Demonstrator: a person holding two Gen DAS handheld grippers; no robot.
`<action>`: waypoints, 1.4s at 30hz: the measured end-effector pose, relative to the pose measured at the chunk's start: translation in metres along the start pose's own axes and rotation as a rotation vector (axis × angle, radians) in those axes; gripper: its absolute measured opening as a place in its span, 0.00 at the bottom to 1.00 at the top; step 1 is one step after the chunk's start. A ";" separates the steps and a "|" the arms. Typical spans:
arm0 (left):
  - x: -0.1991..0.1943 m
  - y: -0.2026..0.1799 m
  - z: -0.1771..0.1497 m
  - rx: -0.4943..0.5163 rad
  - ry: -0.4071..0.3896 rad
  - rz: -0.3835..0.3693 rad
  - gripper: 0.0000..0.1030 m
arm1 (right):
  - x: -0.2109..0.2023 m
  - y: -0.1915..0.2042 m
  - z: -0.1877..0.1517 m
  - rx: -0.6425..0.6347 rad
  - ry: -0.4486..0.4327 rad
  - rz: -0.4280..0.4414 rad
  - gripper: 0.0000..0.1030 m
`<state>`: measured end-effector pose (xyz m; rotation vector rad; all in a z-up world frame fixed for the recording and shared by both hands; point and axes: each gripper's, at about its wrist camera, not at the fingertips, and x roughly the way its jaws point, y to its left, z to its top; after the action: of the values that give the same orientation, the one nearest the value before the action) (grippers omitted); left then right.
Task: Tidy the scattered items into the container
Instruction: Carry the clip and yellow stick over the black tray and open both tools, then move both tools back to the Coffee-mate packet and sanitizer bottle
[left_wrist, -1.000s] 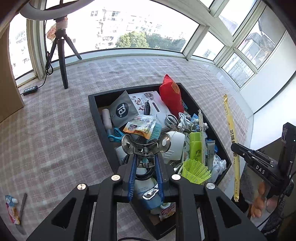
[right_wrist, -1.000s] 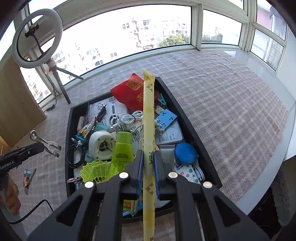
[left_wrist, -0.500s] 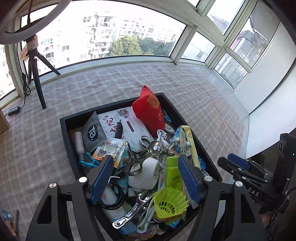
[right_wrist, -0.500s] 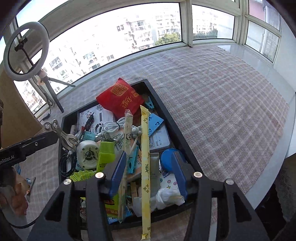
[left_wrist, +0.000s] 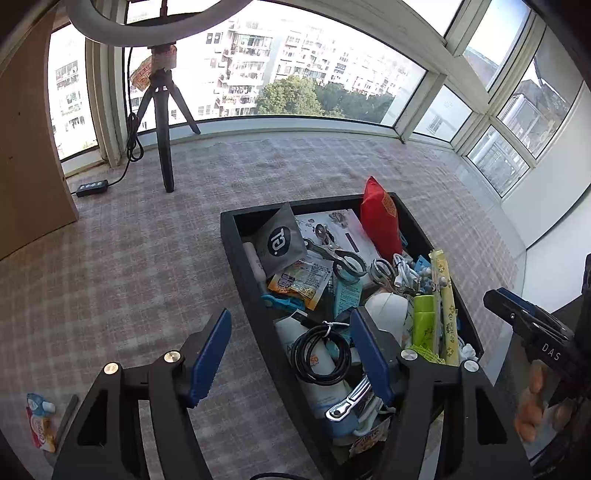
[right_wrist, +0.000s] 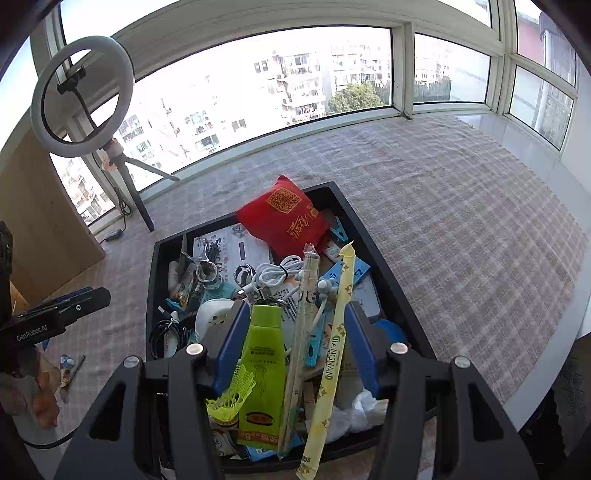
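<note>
Your right tongs (right_wrist: 291, 343) stand wide and empty; your left tongs (left_wrist: 291, 354) are narrowing, empty. The yellow sleeve (right_wrist: 332, 354) below the right tongs overhangs the black tray (right_wrist: 391, 284) rim and may slide out onto the surface.

Far ahead of the fingers, a ring light (right_wrist: 82, 96) on a black tripod (left_wrist: 162, 122) stands at the back of the desk (left_wrist: 122, 258), which is covered in a pinkish checked cloth. A black cable hangs from the tripod to a small black controller (left_wrist: 92, 187) lying on the cloth left of it. A brown wooden panel (left_wrist: 27, 158) stands at the far left. Beyond everything, curved windows (right_wrist: 266, 88) show apartment blocks and green trees (left_wrist: 295, 96).
</note>
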<state>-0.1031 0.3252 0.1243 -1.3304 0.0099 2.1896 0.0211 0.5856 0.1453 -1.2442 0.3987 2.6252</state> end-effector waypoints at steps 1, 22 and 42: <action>-0.003 0.009 -0.003 -0.013 0.000 0.009 0.61 | 0.001 0.008 0.000 -0.013 -0.001 0.015 0.51; -0.099 0.250 -0.119 -0.351 -0.008 0.240 0.61 | 0.041 0.264 -0.061 -0.395 0.143 0.294 0.50; -0.074 0.329 -0.175 -0.475 0.088 0.184 0.46 | 0.109 0.451 -0.118 -0.901 0.341 0.488 0.44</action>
<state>-0.0905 -0.0350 0.0049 -1.7406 -0.3912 2.3773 -0.0971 0.1301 0.0572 -2.0813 -0.6040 3.1138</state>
